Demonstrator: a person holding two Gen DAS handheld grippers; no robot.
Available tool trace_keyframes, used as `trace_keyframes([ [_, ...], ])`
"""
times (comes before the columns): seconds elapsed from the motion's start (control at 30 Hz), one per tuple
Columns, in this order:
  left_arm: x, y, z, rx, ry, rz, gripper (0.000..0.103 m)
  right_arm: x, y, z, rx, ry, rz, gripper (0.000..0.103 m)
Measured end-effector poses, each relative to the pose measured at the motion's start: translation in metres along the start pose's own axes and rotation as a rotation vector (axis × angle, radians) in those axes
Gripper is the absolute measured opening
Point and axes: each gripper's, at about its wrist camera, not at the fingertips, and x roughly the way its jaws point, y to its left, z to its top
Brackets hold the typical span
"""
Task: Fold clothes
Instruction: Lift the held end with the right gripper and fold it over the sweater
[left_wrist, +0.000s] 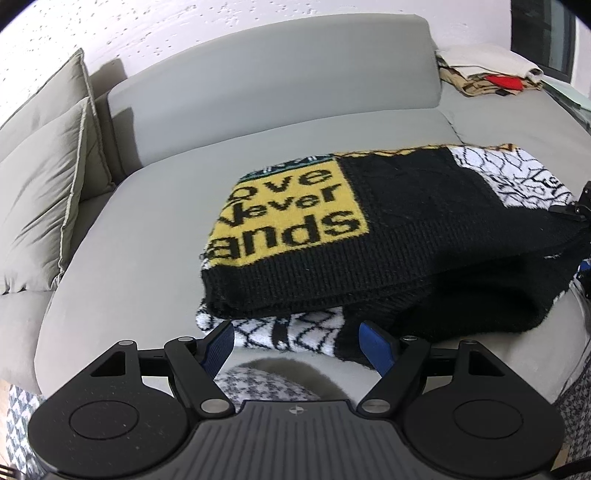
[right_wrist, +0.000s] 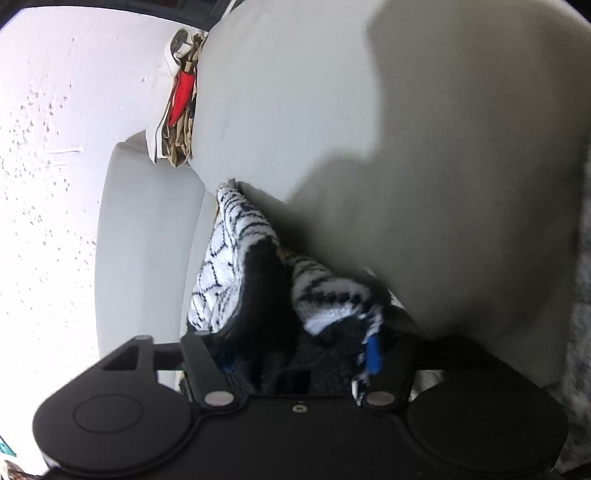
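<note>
grey sofa (left_wrist: 280, 88), two cushions (left_wrist: 44, 177) at its left, speckled white wall (left_wrist: 184, 22), patterned rug (left_wrist: 18, 410)

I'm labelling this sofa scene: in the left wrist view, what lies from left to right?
Grey cushions → sofa backrest → patterned sweater → pile of folded clothes, far right at the back.

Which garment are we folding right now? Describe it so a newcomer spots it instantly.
On the grey sofa, look at the near seat edge in front of the open left gripper. The knitted sweater lies there, partly folded. Its yellow lettered panel and black-and-white web pattern set it apart from the beige, white and red clothes pile at the far corner.
</note>
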Motion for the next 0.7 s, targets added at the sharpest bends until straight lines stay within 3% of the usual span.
trace_keyframes([
  [0.03, 0.0, 0.002, -0.001, -0.004, 0.001, 0.0, 0.076, 0.0, 0.002, 0.0, -0.01, -0.01, 0.004, 0.042],
  [0.07, 0.0, 0.003, -0.001, -0.006, 0.002, 0.002, 0.076, -0.001, 0.009, 0.001, -0.055, -0.01, -0.004, 0.038],
  [0.23, -0.001, 0.014, -0.005, -0.016, -0.002, 0.006, 0.076, -0.019, 0.052, 0.005, -0.287, -0.043, -0.037, 0.031],
  [0.3, -0.005, 0.021, -0.004, -0.032, -0.006, -0.027, 0.073, -0.034, 0.069, 0.005, -0.369, -0.069, -0.046, 0.03],
  [0.43, -0.014, 0.028, 0.006, -0.069, -0.048, -0.217, 0.064, -0.049, 0.086, 0.01, -0.491, -0.072, -0.08, 0.03],
  [0.57, 0.0, 0.012, 0.042, -0.102, -0.028, -0.527, 0.037, -0.053, 0.096, 0.014, -0.578, -0.035, -0.112, 0.031],
  [0.63, 0.009, -0.006, 0.061, -0.04, -0.03, -0.602, 0.025, -0.054, 0.101, 0.016, -0.621, -0.016, -0.128, 0.031],
  [0.67, 0.014, -0.017, 0.07, 0.003, -0.026, -0.622, 0.012, -0.055, 0.104, 0.017, -0.643, -0.006, -0.136, 0.031],
  [0.7, 0.019, -0.026, 0.078, 0.047, -0.02, -0.638, 0.009, -0.056, 0.106, 0.018, -0.664, 0.003, -0.144, 0.031],
])
